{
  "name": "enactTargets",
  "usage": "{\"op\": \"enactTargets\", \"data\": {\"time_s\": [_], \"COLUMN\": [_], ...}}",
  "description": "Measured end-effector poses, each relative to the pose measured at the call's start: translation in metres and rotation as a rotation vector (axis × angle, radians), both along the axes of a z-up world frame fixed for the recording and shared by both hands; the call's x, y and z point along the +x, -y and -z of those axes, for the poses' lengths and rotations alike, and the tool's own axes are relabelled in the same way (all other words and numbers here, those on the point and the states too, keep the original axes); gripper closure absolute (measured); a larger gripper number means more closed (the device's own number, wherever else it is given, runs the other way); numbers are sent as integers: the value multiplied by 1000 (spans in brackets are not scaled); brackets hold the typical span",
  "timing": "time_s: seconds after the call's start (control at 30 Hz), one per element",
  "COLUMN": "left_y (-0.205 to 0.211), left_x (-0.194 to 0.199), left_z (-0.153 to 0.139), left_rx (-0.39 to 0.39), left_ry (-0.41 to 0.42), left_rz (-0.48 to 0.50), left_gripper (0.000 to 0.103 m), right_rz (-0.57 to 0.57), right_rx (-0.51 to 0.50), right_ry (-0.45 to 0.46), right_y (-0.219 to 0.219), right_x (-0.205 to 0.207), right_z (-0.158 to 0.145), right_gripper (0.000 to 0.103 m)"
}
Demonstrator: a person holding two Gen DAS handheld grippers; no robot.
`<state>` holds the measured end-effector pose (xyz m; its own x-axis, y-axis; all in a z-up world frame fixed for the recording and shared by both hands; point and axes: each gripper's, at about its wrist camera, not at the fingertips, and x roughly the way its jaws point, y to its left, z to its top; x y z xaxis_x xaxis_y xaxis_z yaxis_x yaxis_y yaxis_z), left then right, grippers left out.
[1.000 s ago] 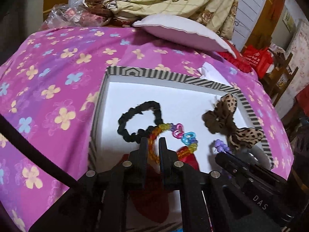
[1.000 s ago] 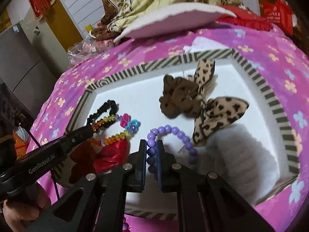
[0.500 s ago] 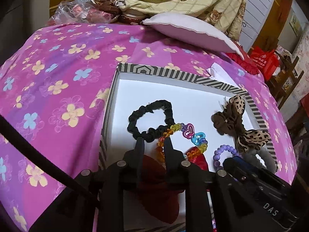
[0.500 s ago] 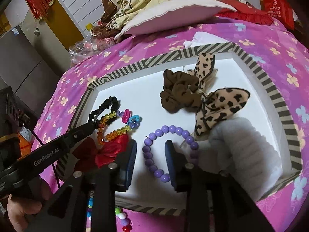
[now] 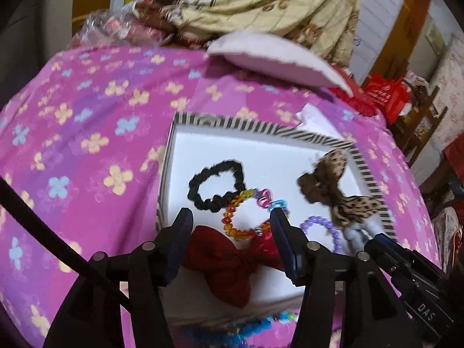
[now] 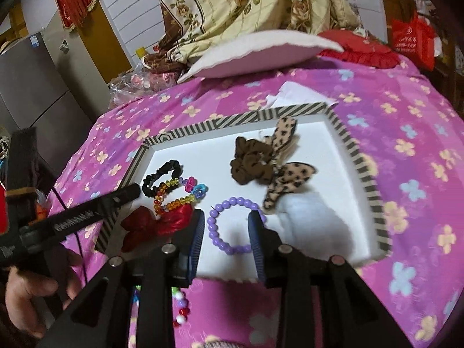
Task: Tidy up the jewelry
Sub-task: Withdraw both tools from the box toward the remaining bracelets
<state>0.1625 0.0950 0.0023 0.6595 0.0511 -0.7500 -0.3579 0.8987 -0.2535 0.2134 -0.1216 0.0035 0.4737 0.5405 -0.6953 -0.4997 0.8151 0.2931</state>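
Note:
A striped-rim tray (image 5: 232,122) (image 6: 362,171) with a white floor lies on the pink flowered bedspread. My left gripper (image 5: 232,217) hangs just above its near edge. Its jaws are opening, and the rainbow bead bracelet (image 5: 229,223) (image 6: 174,198) lies loose on the tray below them, beside a black scrunchie (image 5: 216,185) and a red bow (image 5: 229,264). My right gripper (image 6: 227,217) is also opening, over the purple bead bracelet (image 6: 214,233) (image 5: 322,226), which rests free on the tray. Neither pair of pads presses on anything.
A leopard-print bow scrunchie (image 6: 261,162) and a white fluffy item (image 6: 313,223) fill the tray's right side. Loose coloured beads (image 6: 179,310) lie on the bedspread in front of the tray. A pale pillow (image 6: 261,52) and a heaped quilt sit behind. A hand (image 6: 29,290) holds the left gripper.
Both grippers went from shut to open, letting go of the rainbow bracelet and the purple bracelet. Both have lifted and drawn back from the tray.

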Motion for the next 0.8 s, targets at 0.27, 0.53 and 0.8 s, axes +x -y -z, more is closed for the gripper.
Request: {"op": "enactTargets", "data": {"time_s": [0.27,0.53,0.8], "left_y": [-6,-6,18], "left_x": [-58,-121,-131], "left_z": [-24,-5,33], "left_rx": [8,20,100], "left_ry": [44,6,-57], "left_rz": [26,37,139], "left_gripper": [56,56,56], "right_rz": [19,16,-57], "right_rx": [-36,-75,-149], "right_ry": [13,-25,-42], "right_y": [47,76,61], "right_x": [-38,-80,-100], "right_z": [0,18,40], "right_gripper": [56,56,52]}}
